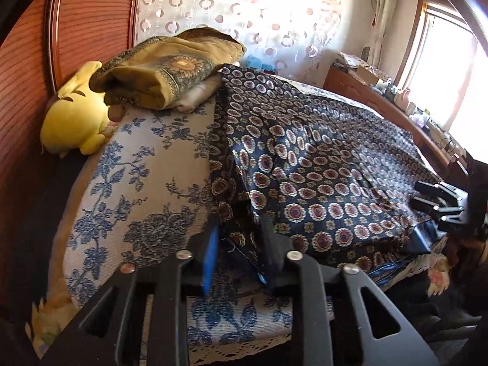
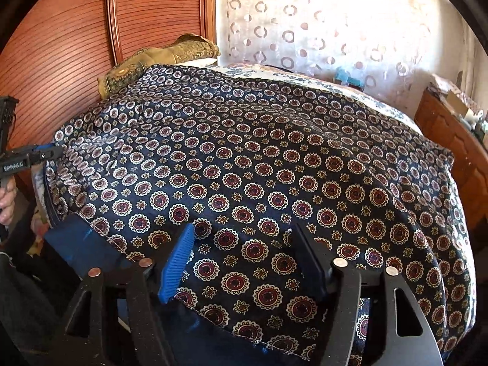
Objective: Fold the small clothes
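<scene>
Navy medallion-print satin garment [image 2: 274, 167] spread on bed | left gripper [image 1: 241, 244] jaws pinching its corner | right gripper [image 2: 244, 262] jaws open over near hem | next: close right, fold.

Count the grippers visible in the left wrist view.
2: the left gripper in the foreground, at the patterned garment's near corner; the right gripper at the right edge, on the garment.

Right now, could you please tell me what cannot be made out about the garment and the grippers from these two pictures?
- Left wrist view: whether the left gripper pinches the dark medallion-patterned garment; bunched folds hide the pads.
- Right wrist view: the garment's near hem, cut off by the bottom edge and the right gripper, whose jaws stand apart.
- Neither view shows what kind of garment it is.
</scene>
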The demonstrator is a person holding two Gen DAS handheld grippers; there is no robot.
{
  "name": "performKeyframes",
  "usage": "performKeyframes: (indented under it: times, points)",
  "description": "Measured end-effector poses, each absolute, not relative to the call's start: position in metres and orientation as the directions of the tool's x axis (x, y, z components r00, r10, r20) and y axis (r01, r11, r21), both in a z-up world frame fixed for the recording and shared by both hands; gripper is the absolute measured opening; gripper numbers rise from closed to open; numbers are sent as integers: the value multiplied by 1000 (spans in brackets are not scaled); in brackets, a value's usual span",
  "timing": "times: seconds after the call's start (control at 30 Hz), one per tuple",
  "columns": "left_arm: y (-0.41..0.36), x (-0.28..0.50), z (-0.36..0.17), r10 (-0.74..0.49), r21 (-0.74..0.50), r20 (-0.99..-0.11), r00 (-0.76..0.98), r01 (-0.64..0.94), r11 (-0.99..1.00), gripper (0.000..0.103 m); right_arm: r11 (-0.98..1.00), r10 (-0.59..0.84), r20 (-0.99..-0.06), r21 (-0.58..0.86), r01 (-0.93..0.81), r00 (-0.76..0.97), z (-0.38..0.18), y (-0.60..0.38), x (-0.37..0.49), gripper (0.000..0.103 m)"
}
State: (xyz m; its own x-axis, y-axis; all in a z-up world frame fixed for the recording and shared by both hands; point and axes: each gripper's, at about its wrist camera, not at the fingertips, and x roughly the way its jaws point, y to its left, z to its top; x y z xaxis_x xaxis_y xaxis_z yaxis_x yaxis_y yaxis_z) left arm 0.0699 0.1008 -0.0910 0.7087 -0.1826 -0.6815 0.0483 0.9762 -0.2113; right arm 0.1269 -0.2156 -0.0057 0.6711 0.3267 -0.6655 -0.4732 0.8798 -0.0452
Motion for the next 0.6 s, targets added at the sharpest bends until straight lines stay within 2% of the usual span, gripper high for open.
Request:
performKeyframes:
  times: [0.13,0.3,0.33,0.37,0.6]
  points:
    - [102,74,-91,-220,-264,-680,699,47,963,21,879,339,-651,-39,-476,679,-8,-215,124,79]
    - [98,85,-89,-215,-263,-685,696,39,964,21,877,344,-644,-39,-479,683,-11,-215,117,83]
    - [96,87,-89,-216,-255,-684,696,49,966,9,877,346,-643,-37,-478,684,-11,-217,115,83]
    - [92,88,-89,-217,-244,-686,694,60,968,6,877,347,-642,-36,-479,684,-12,-218,115,83]
    - [63,95,-54,-281,-239,-631,723,163,957,5,886,351,-648,-3,-463,676,-9,-227,113,83]
